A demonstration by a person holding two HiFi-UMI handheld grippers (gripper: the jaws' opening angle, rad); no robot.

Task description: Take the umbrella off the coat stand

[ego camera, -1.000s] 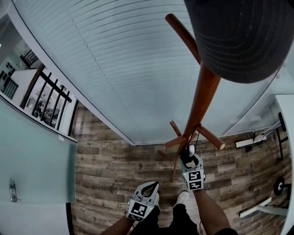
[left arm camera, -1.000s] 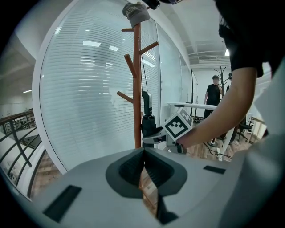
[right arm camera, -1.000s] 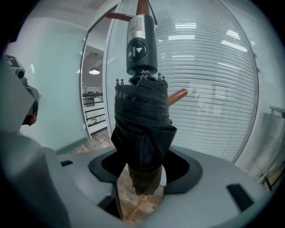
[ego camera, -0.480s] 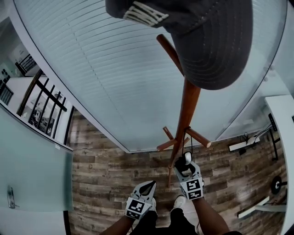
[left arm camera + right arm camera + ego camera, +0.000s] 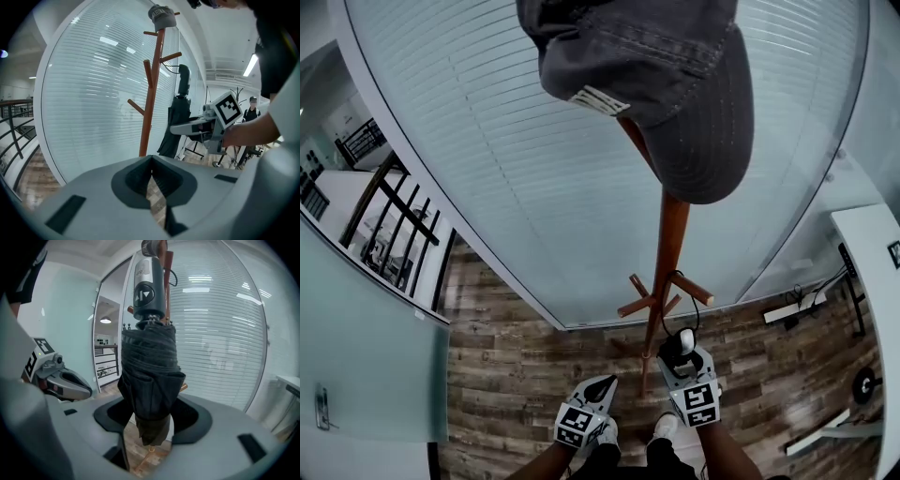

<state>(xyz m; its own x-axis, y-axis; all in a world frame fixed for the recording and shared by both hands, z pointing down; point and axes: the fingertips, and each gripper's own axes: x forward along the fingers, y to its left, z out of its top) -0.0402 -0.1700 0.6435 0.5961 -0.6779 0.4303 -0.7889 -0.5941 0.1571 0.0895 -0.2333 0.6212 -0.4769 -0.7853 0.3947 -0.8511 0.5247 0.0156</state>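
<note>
The right gripper [image 5: 151, 423] has risen beside the coat stand [image 5: 672, 234], its jaws standing wide but clamped on the folded umbrella [image 5: 150, 366], whose strap [image 5: 666, 305] seems still looped near a lower peg [image 5: 696, 290]. Pulled sideways now, the strap could snag and rock the stand, or the soft canopy could slide through the jaws. The left gripper [image 5: 151, 161] hangs aside, jaws together, empty.
</note>
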